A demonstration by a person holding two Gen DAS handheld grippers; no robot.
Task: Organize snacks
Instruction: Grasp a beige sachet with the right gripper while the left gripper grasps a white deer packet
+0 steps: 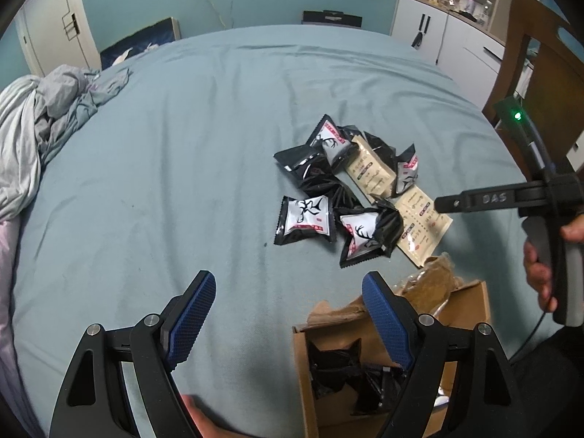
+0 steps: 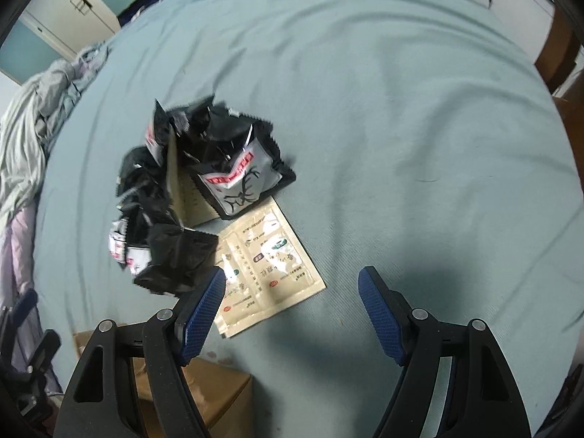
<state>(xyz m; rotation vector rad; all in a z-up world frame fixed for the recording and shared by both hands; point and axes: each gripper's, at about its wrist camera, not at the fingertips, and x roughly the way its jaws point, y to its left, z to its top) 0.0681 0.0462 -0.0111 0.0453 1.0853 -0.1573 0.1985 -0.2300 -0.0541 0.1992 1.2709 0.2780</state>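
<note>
Both grippers stand released with nothing between their blue pads: the left gripper [image 1: 288, 314] hangs over bare bed [image 1: 182, 146] sheet just left of the cardboard box [image 1: 471, 303], and the right gripper [image 2: 292, 314] hovers just beyond the box [image 2: 219, 394], its left pad over the near edge of the closest beige sachet [image 2: 270, 266].

Nearest of all, the box sits open, with a few black packets [image 1: 343, 376] already inside and a brown wrapper [image 1: 427, 284] poking over its far rim. Just beyond the box lies the closest beige sachet [image 1: 423, 226], flat, its long axis running diagonally away from the box towards the pile. A second beige sachet [image 1: 372, 168] lies further from the box on much the same diagonal, half buried. Around and over these is the loose heap of black-and-white snack packets [image 1: 328, 189], puffy and pointing every which way, well beyond the box in the middle of the bed.

Risks, as I judge them: the flat sachet offers no raised edge, so the pads may pinch sheet along with it or slide off. A black packet [image 2: 179, 262] overlaps its corner, so lifting could drag that packet along or tip it aside. The slick, puffed packets may squirt out of a squeeze. The right-wrist view is blurred, so fine edges are hard to read.
</note>
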